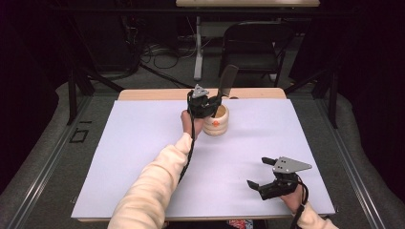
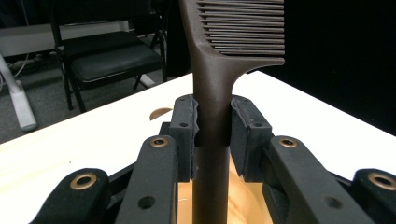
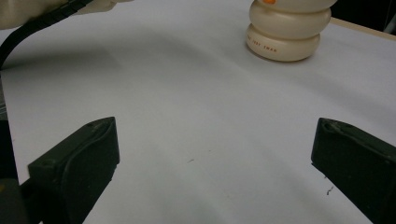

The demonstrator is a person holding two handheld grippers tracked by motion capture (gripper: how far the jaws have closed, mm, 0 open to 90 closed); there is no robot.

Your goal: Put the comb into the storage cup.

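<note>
At the far middle of the table (image 1: 143,143), the left gripper (image 1: 210,102) clamps the handle of a dark brown comb (image 2: 219,84), upright above a cream ribbed holder (image 1: 216,121). The right gripper (image 1: 260,172), jaws wide and empty, rests near the right front edge, well apart from the holder.

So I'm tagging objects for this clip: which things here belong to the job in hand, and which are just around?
In the job:
- comb, upright, handle clamped between the left gripper fingers
- cream ridged holder, which the comb's handle goes down into

Just around:
- right gripper, open, idle over the white table sheet
- black folding chair beyond the table
- cables on the floor
</note>
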